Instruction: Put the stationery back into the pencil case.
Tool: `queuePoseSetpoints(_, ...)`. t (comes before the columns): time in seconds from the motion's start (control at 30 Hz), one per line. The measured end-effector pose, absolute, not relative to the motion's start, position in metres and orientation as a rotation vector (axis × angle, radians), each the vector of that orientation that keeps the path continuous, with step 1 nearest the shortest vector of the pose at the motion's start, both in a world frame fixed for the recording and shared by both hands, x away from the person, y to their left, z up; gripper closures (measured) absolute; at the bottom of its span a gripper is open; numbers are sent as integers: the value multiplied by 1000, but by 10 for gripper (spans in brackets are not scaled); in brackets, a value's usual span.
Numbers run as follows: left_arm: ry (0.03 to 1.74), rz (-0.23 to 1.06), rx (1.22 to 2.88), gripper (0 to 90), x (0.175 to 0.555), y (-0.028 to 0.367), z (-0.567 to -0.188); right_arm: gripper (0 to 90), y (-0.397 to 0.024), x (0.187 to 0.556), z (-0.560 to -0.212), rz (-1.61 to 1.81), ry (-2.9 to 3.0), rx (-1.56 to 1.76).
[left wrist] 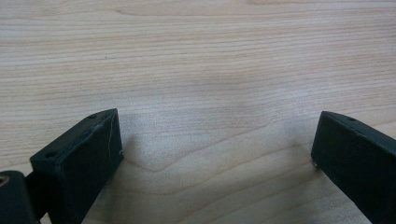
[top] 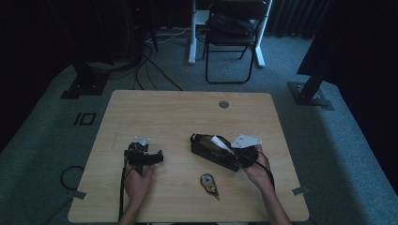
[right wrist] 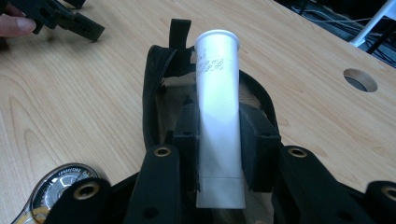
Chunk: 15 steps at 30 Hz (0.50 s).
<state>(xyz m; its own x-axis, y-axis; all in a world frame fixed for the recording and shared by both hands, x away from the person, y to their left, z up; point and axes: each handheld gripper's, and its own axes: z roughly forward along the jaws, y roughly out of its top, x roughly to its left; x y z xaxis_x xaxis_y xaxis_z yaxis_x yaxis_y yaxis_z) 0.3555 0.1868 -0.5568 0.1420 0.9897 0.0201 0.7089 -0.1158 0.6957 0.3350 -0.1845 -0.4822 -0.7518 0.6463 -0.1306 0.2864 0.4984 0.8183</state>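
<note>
Clamping a white tube (right wrist: 217, 107) between its jaws, the right gripper (right wrist: 218, 140) holds it over the open black pouch (right wrist: 156, 93) on the counter (top: 178, 108). Left of the pouch, the left gripper (left wrist: 217, 154) rests released; a tape dispenser (top: 209, 183) lies just below the pouch.

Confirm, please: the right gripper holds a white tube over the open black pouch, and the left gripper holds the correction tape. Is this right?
Not quite. The left gripper holds nothing: the left gripper view shows open jaws over bare table. The correction tape lies on the table. The rest is right.
</note>
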Motion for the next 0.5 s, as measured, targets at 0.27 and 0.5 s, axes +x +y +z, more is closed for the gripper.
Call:
queuePoseSetpoints(0.27, 1622, 679, 1886, 22, 355, 187, -557, 709, -182, 339, -486, 1147, 2337, 773)
queuePoseSetpoints(0.5, 1622, 679, 1886, 22, 355, 187, -557, 709, -180, 344, -489, 1135, 2355, 776)
